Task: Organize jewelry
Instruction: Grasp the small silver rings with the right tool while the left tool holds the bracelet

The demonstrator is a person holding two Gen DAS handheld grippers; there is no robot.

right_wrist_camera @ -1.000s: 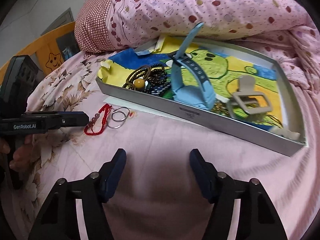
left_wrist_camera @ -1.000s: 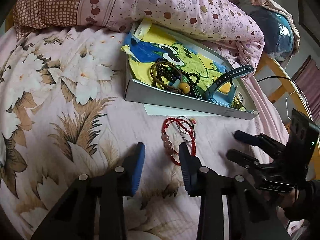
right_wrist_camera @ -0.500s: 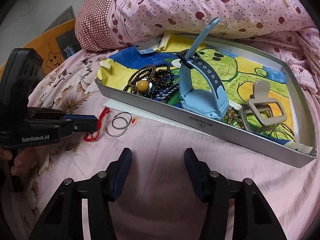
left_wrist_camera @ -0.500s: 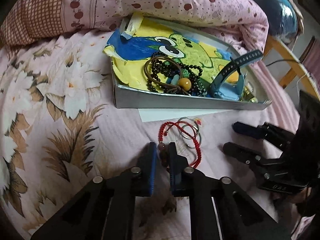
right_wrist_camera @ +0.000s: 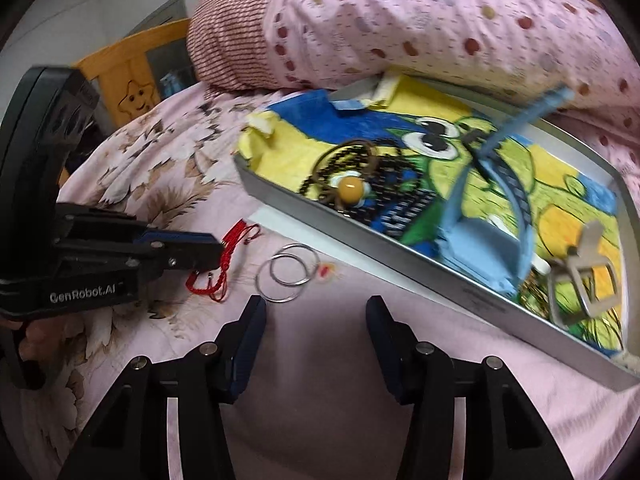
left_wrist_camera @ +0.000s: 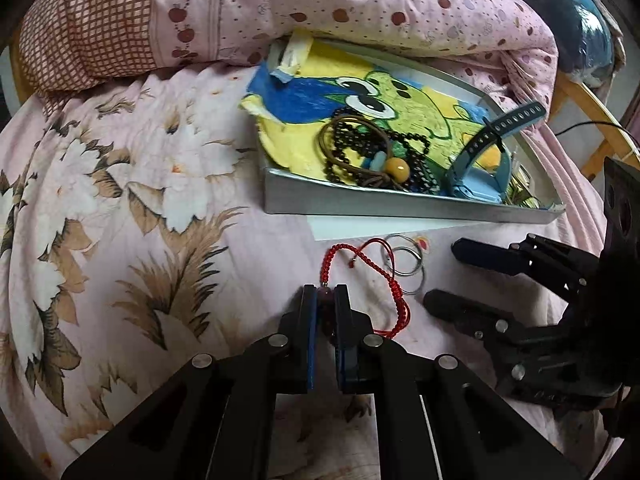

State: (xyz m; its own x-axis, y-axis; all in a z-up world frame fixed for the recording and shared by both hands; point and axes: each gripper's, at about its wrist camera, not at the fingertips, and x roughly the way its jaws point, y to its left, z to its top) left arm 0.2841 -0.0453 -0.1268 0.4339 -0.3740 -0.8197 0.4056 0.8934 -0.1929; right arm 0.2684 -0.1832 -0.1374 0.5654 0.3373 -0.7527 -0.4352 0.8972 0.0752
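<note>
My left hand-held gripper (left_wrist_camera: 325, 296) sits at the bottom centre of the left wrist view, its blue-padded fingers clamped on the beaded stretch of the red cord bracelet (left_wrist_camera: 362, 280). The rest of the braided cord loops away from the pads toward the upper right, slack on the bedsheet (left_wrist_camera: 120, 208), its long axis running roughly along the fingers. In the right wrist view the cord shows as a small red bunch just beyond the left tool's tip, at centre left.

My right hand-held gripper (right_wrist_camera: 316, 320) stands open with nothing between its pads, low in its own frame. Just ahead of its left finger lie two thin metal rings (right_wrist_camera: 286, 278), overlapping flat on the pink cloth; they look hard, smooth and light. So the right tool is nearer the rings, the left already has the bracelet.

Past both, across the middle of each frame, lies the shallow grey tray (left_wrist_camera: 400, 210), its long wall facing me, resting on a white sheet of paper. The bracelet's way there is forward and slightly right. Inside, on a frog drawing in yellow and blue, sit dark bead strings with an amber bead (left_wrist_camera: 397, 168), a pale-blue strapped watch (left_wrist_camera: 480, 184) and a grey buckle-like clasp (right_wrist_camera: 580, 276). Behind rises the spotted pink quilt (left_wrist_camera: 360, 4).
</note>
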